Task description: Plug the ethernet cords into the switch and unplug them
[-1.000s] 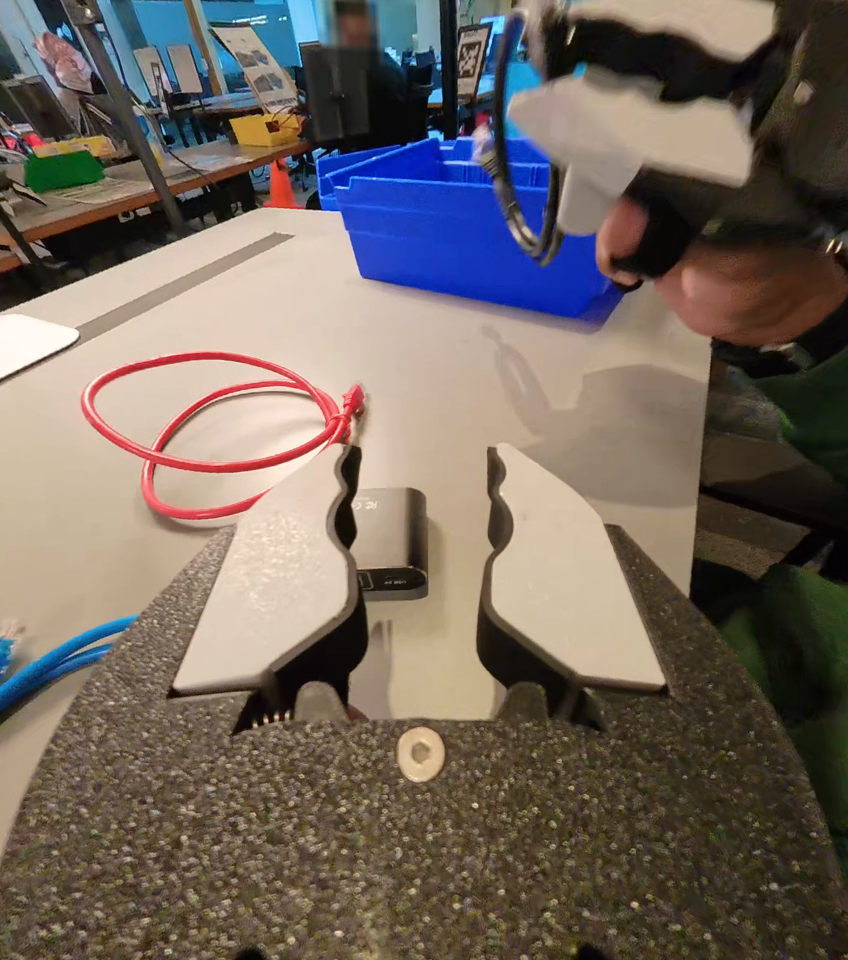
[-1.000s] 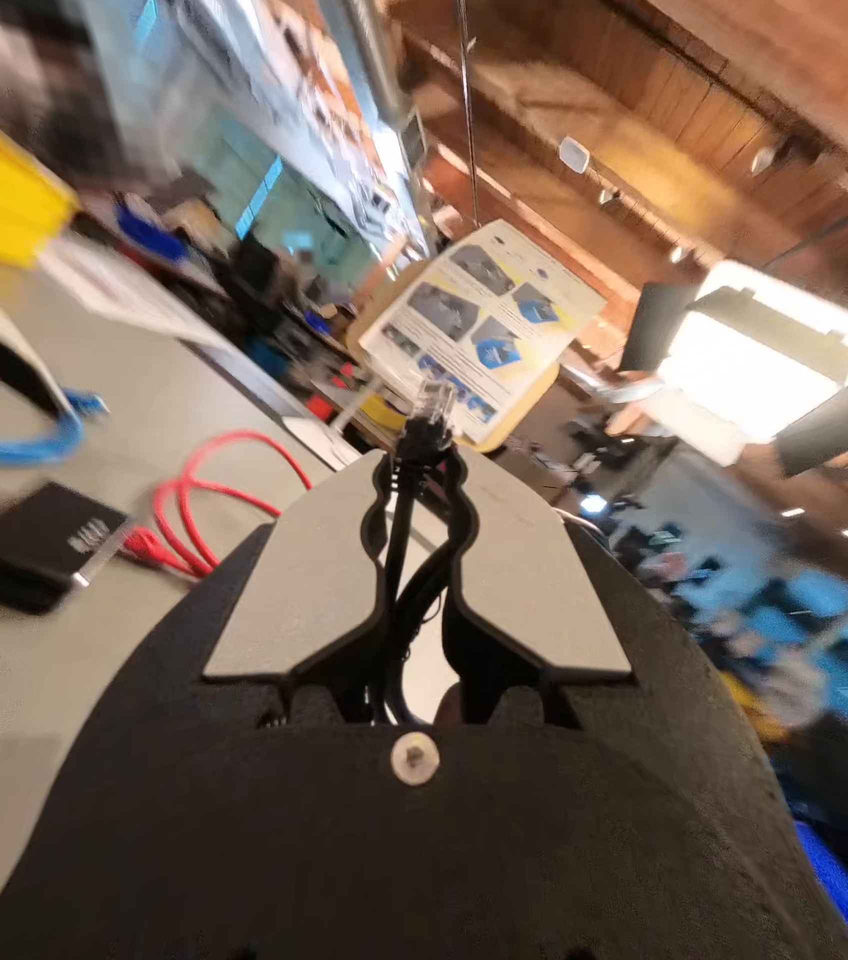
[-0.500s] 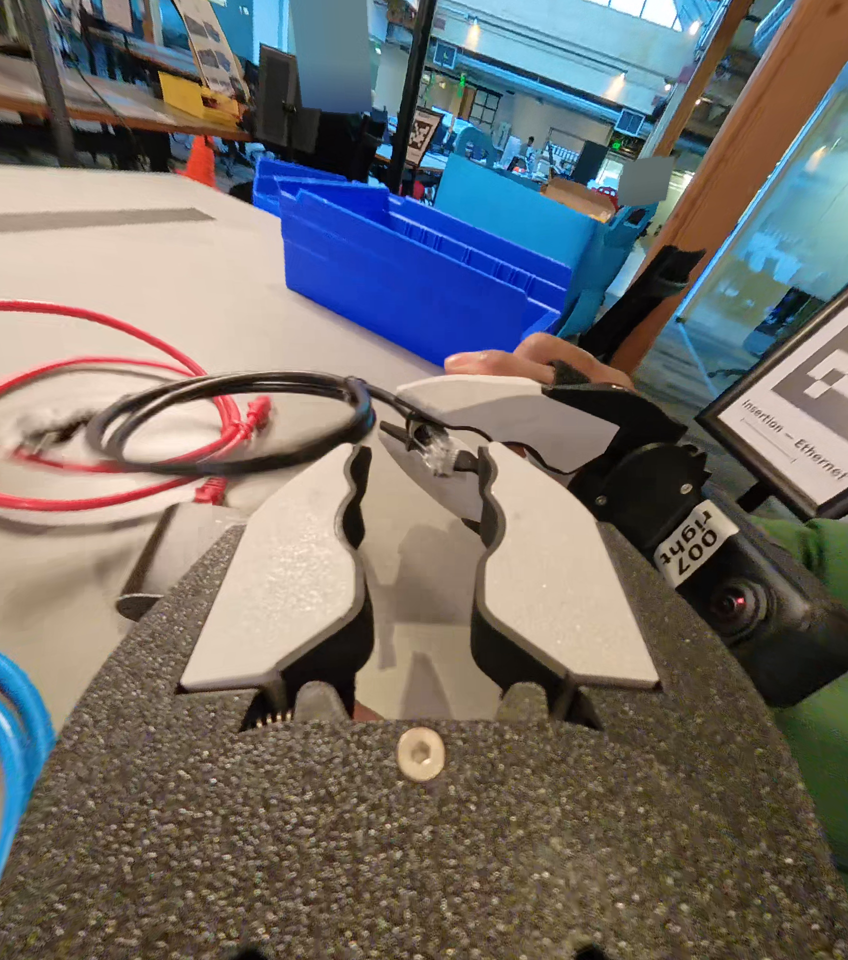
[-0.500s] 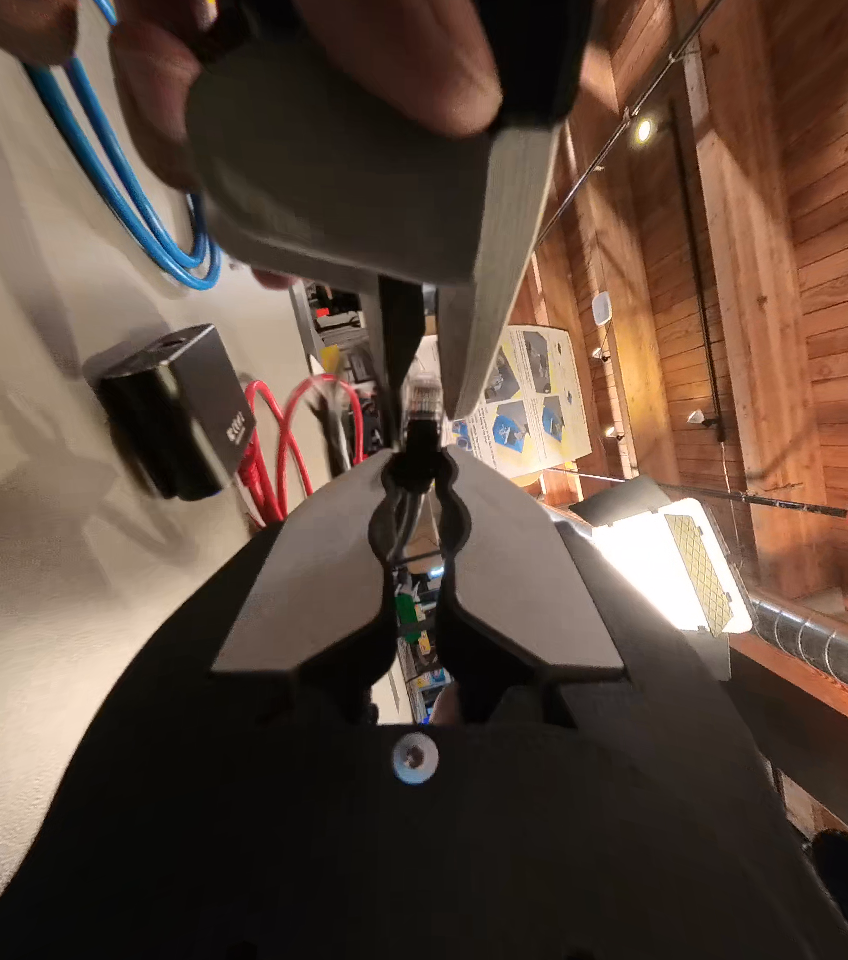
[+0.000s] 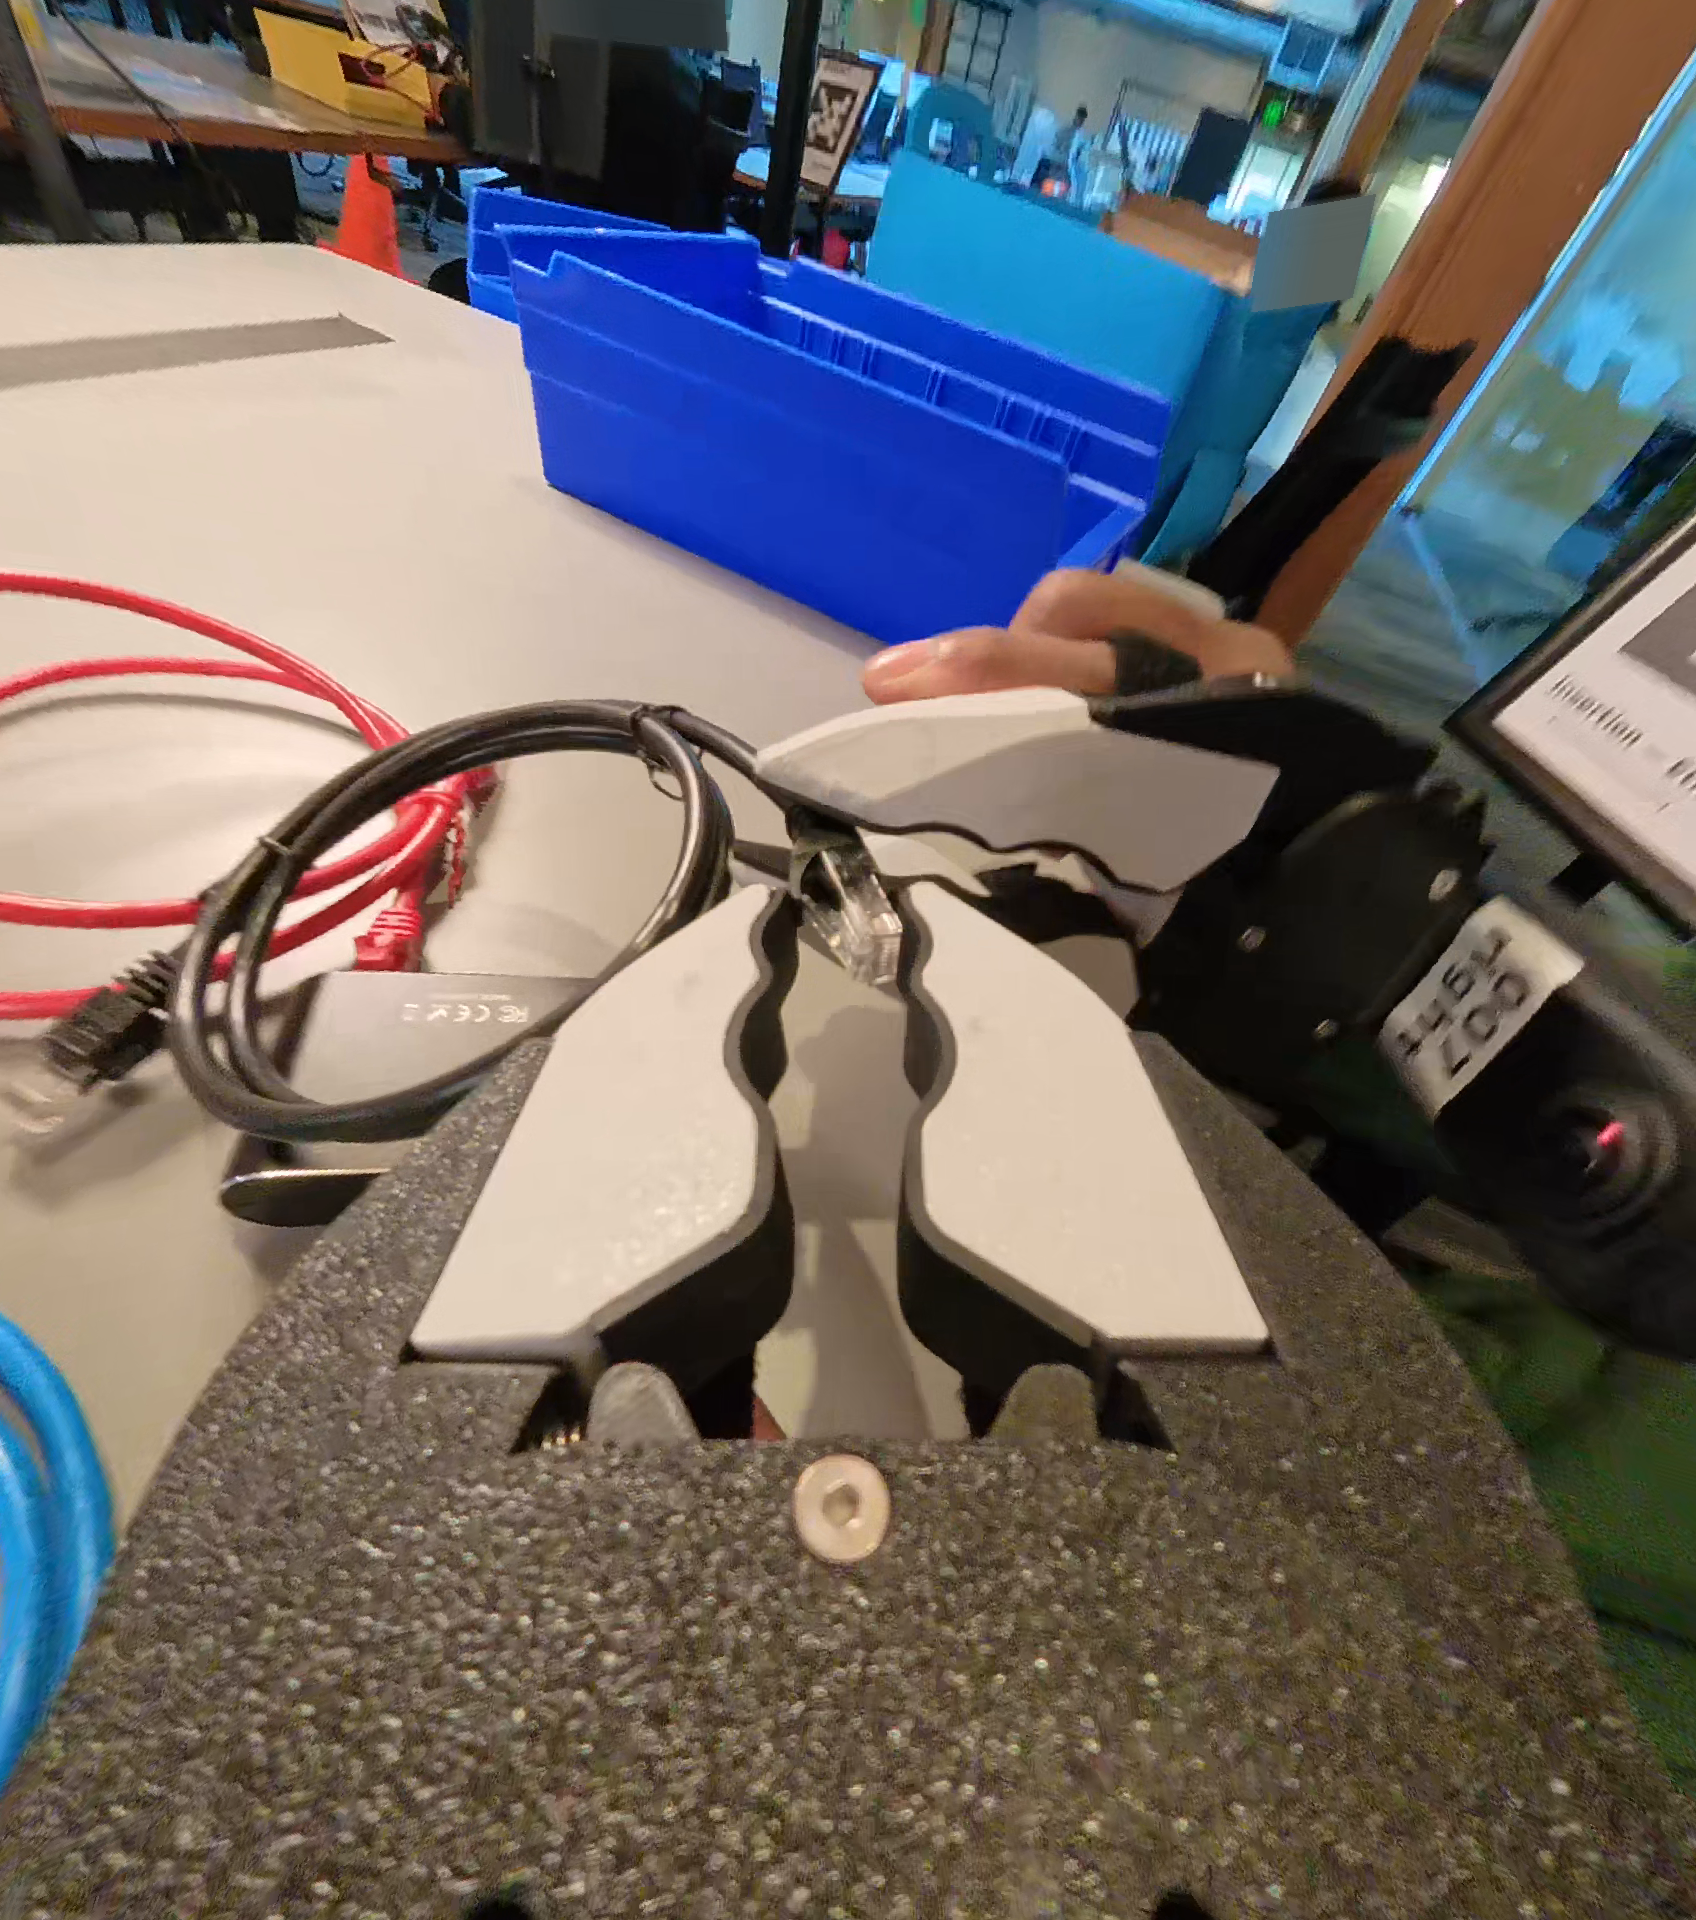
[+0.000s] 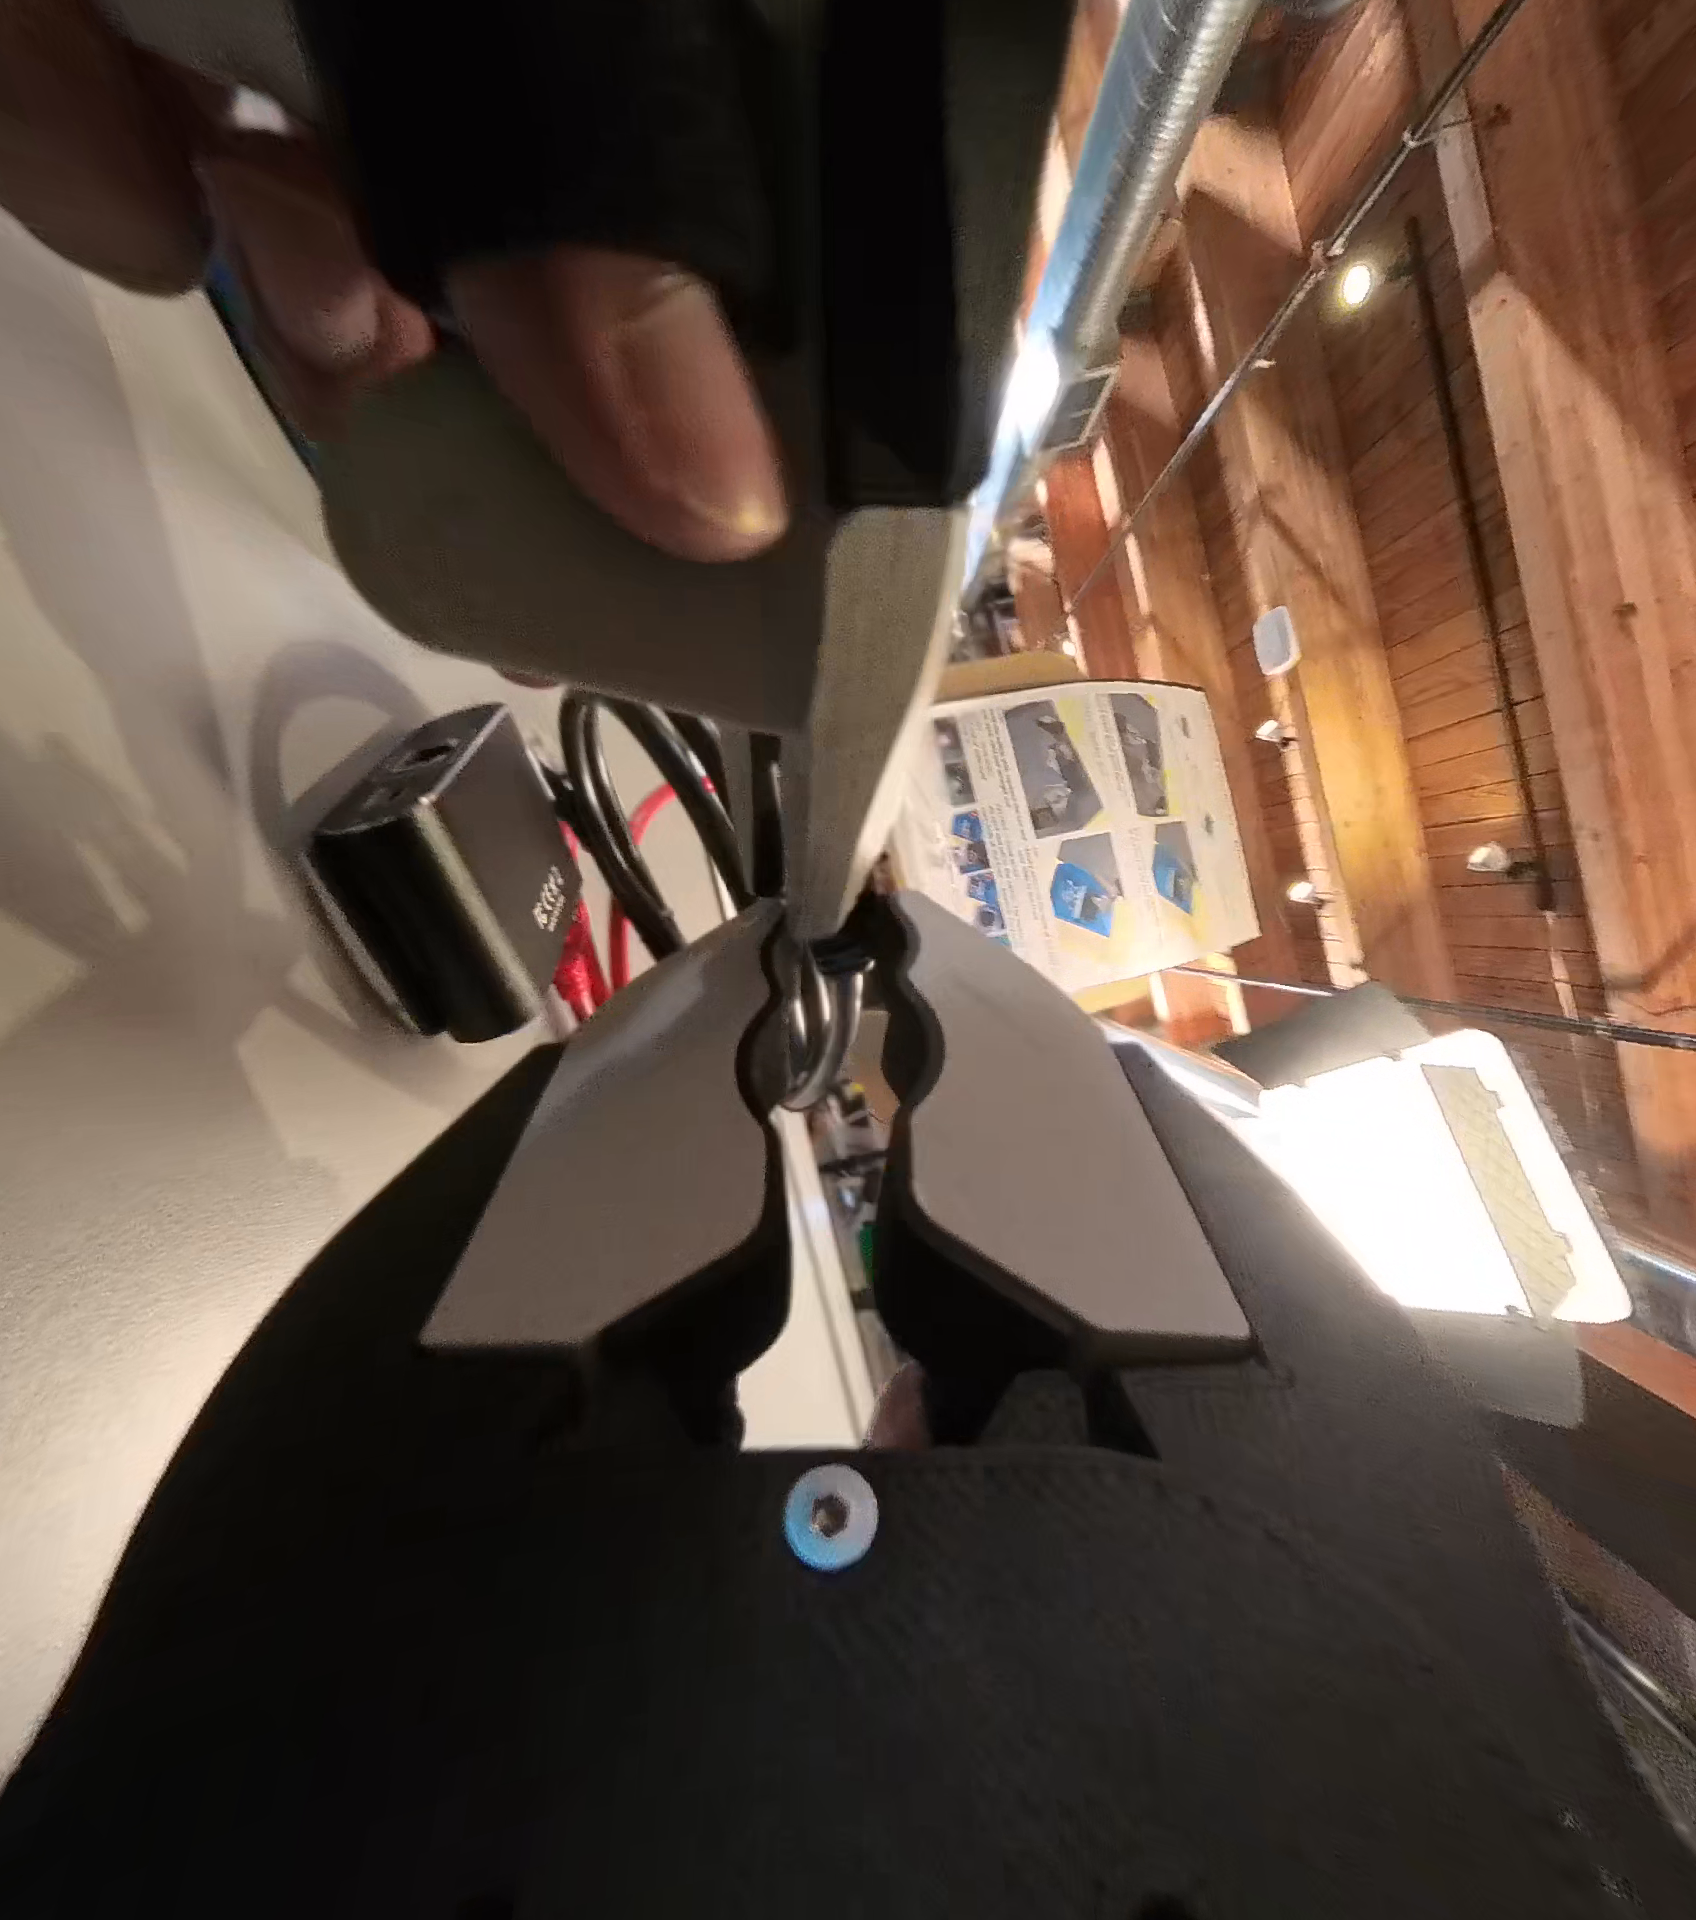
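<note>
My right gripper [image 5: 823,821] reaches in from the right, shut on a coiled black ethernet cord [image 5: 449,790] just behind its clear plug [image 5: 854,925]. The plug sits between the fingertips of my left gripper [image 5: 842,914], which is open around it. The cord's other plug [image 5: 101,1029] rests on the table. The black switch [image 5: 428,1023] lies flat just left of my left fingers. In the right wrist view my right gripper [image 6: 828,925] pinches the black cord [image 6: 813,1018], a left finger [image 6: 854,748] crosses in front, and the switch [image 6: 449,894] lies beyond.
A red cord [image 5: 148,727] lies looped on the grey table [image 5: 304,468] behind the switch. A blue cord [image 5: 23,1455] is at the lower left. Blue bins [image 5: 802,468] stand at the back. A framed sign [image 5: 1675,727] stands at the right edge. The tips of both grippers are at nearly the same place.
My right gripper brought the black cord down from above the bins to my left gripper. The plug now sits between my left fingertips, which have narrowed slightly.
</note>
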`<move>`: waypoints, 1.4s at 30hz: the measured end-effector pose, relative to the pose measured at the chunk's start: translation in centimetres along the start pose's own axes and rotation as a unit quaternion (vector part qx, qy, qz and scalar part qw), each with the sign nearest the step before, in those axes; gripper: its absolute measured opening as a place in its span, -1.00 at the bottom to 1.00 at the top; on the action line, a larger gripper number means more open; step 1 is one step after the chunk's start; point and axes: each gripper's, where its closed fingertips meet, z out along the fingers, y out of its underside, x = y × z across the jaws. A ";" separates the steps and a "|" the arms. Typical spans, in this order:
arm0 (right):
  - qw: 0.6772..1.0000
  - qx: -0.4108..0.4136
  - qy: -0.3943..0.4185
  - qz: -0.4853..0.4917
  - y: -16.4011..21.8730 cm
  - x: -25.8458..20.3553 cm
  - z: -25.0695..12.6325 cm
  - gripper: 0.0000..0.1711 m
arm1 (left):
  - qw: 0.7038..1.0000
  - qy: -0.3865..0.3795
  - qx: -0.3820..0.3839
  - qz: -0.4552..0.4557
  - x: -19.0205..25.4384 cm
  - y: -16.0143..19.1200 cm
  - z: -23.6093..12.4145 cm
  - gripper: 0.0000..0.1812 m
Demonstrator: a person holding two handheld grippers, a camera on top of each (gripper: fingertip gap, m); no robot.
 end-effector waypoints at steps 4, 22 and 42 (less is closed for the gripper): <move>0.992 0.042 -0.105 0.062 -0.5 -1.5 -0.7 -0.70 | 0.993 -0.027 -0.042 0.106 -0.2 0.9 -0.2 -0.81; 0.954 0.070 -0.277 0.088 -0.7 -4.1 -3.6 -0.85 | 0.897 -0.048 -0.110 0.425 1.2 3.2 0.0 -0.84; 0.976 -0.057 -0.197 0.076 6.1 -3.7 -0.7 -0.86 | 0.946 -0.139 -0.287 0.053 -8.7 6.7 0.7 0.28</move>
